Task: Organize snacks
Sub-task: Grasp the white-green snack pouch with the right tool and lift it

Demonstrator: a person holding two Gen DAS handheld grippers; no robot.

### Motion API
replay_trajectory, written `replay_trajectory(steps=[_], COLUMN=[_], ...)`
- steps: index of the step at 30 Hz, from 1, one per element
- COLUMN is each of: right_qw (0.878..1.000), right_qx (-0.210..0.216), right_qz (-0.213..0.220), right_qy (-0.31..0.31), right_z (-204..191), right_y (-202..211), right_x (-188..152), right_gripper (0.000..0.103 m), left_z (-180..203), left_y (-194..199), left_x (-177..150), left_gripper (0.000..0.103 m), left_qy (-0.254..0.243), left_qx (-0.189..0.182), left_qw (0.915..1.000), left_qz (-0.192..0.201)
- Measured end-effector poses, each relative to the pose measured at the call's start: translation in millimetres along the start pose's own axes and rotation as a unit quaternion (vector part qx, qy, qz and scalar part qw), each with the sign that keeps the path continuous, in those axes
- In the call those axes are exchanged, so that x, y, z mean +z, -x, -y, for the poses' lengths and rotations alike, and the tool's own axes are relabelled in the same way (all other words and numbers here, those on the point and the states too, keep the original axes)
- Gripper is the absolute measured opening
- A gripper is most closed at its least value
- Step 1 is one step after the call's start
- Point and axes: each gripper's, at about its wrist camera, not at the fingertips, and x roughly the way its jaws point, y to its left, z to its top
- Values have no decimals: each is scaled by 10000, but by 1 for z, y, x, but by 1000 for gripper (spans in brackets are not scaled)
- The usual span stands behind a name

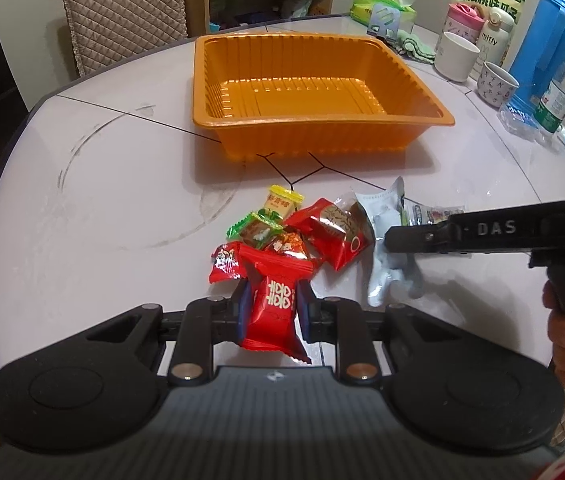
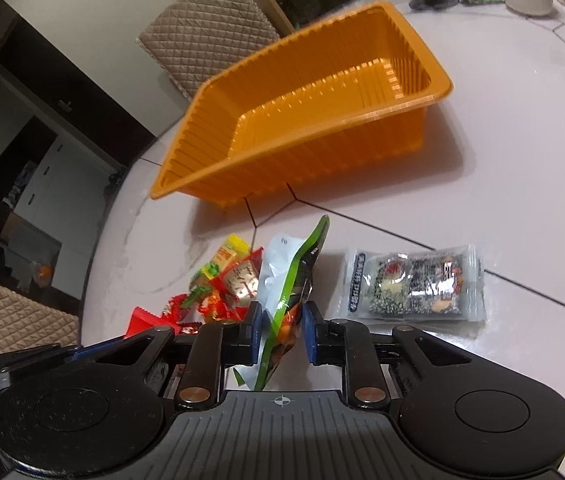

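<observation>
Snacks (image 1: 282,232) lie heaped at the tray's (image 1: 322,122) six o'clock: light, crinkly, slippery wrappers, best pinched mid-body. Left gripper (image 1: 270,312) is clamped on a red candy (image 1: 276,312); right gripper (image 2: 280,328) on a green-edged pouch (image 2: 286,280). Tray looks empty.

An orange ribbed plastic tray (image 1: 314,120) sits upright and empty at the far middle of the tabletop (image 1: 82,200). Near it lies a loose pile of wrapped snacks (image 1: 294,232): a yellow candy, a green-edged one and several red packets overlapping. A red packet with white characters (image 1: 276,320) stands upright between claw fingers. A green-and-white pouch (image 2: 290,280) stands on edge, and a clear-wrapped dark snack bar (image 2: 414,284) lies flat to its right.
</observation>
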Motion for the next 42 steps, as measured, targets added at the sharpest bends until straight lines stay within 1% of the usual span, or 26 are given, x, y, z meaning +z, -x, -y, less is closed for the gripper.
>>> replay_trajectory(steps=[6, 8, 11, 12, 14, 16, 20, 22, 23, 24, 26, 27, 29, 30, 32, 33, 42], right_qw=[9999, 9999, 9990, 9975, 9923, 9867, 9842, 9856, 9862, 9874, 9876, 9868, 9853, 9848, 9833, 9833, 9832], right_qx=[74, 26, -88, -125, -235, -361, -496, -529, -543, -555, -567, -651, -734, -735, -826, -848, -837], right_qz=[95, 60, -155, -289, -552, -763, -901, -911, -906, -826, -723, -706, -748, -752, -817, -815, -789], right_qy=[-3, 82, 410, 637, 1080, 1387, 1438, 1324, 1273, 1230, 1270, 1302, 1351, 1381, 1402, 1389, 1421], right_z=[-2, -3, -7, -11, -17, -21, -19, -18, -17, -18, -21, -22, -25, -26, -27, -27, -26], right_y=[15, 17, 16, 15, 12, 9, 2, -1, -3, -2, -4, -6, -13, -15, -17, -18, -16], right_x=[7, 9, 10, 8, 2, -5, -13, -15, -14, -15, -17, -18, -17, -18, -19, -19, -19], right_gripper=[21, 21, 21, 21, 21, 21, 22, 34, 53, 62, 62, 62, 60, 51, 37, 33, 29], left_z=[-1, -1, 0, 1, 1, 2, 2, 2, 2, 2, 1, 0, 0, 0, 0, 0, 1], left_y=[5, 6, 6, 6, 5, 5, 3, 3, 3, 4, 4, 4, 3, 3, 3, 3, 3], left_x=[9, 13, 15, 15, 15, 14, 11, 9, 8, 7, 7, 6, 5, 5, 4, 3, 3], left_gripper=[21, 21, 21, 21, 21, 21, 21, 21, 21, 21, 21, 21, 21, 21, 21, 21, 21], left_qy=[21, 16, 5, -1, -1, 8, 42, 56, 66, 77, 98, 110, 124, 131, 142, 143, 161], left_qx=[-32, -43, -65, -74, -92, -111, -128, -127, -123, -121, -110, -103, -94, -86, -99, -99, -123], left_qw=[10000, 9999, 9999, 9999, 9999, 9999, 9999, 9999, 9999, 9999, 9999, 9999, 9999, 9999, 9998, 9998, 9998], left_qz=[71, 104, 119, 114, 101, 86, 42, 27, 24, 24, 18, 14, -3, -7, -12, -12, 1])
